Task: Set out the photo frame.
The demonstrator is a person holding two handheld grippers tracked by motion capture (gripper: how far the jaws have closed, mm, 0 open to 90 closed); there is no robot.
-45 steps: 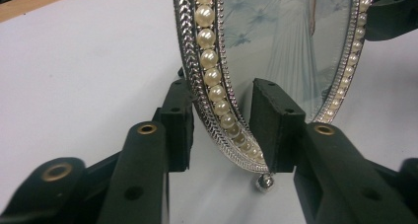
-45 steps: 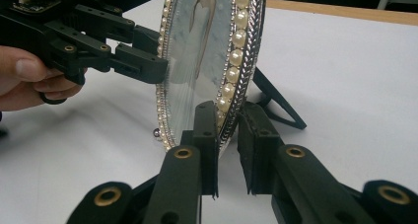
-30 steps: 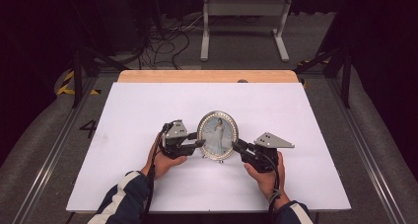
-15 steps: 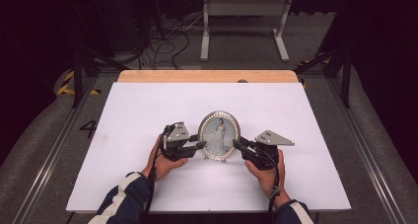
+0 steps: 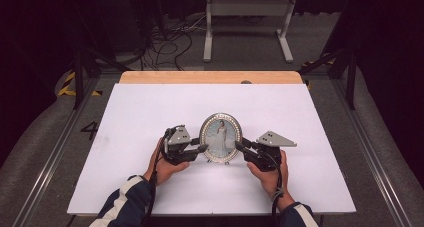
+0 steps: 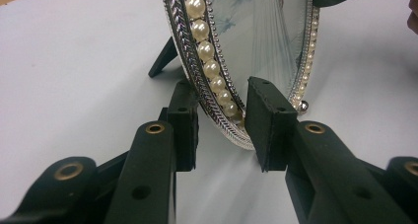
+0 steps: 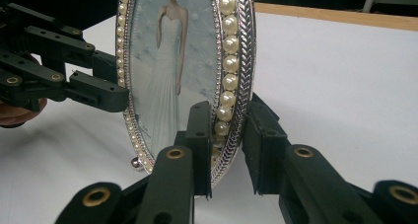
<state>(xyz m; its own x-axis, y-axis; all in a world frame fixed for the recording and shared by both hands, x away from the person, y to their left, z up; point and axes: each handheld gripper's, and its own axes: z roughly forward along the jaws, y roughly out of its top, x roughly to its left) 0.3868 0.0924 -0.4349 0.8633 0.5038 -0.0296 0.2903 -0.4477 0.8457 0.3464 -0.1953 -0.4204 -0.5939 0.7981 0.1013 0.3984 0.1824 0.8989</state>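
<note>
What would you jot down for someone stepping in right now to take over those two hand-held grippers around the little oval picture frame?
Left hand-held gripper: jaws straddle the left rim of the oval picture frame, one in front, one behind; a gap shows at the front pad, so no firm grip.
Right hand-held gripper: jaws straddle the right rim the same way, close to it; whether the pads press is hard to tell.
Frame: upright on its back stand and small feet, near the middle of the white table, photo facing the person.
Done: both grippers placed at the rim.
Left: probably close both and lift or shift the frame gently, keeping it upright.
</note>
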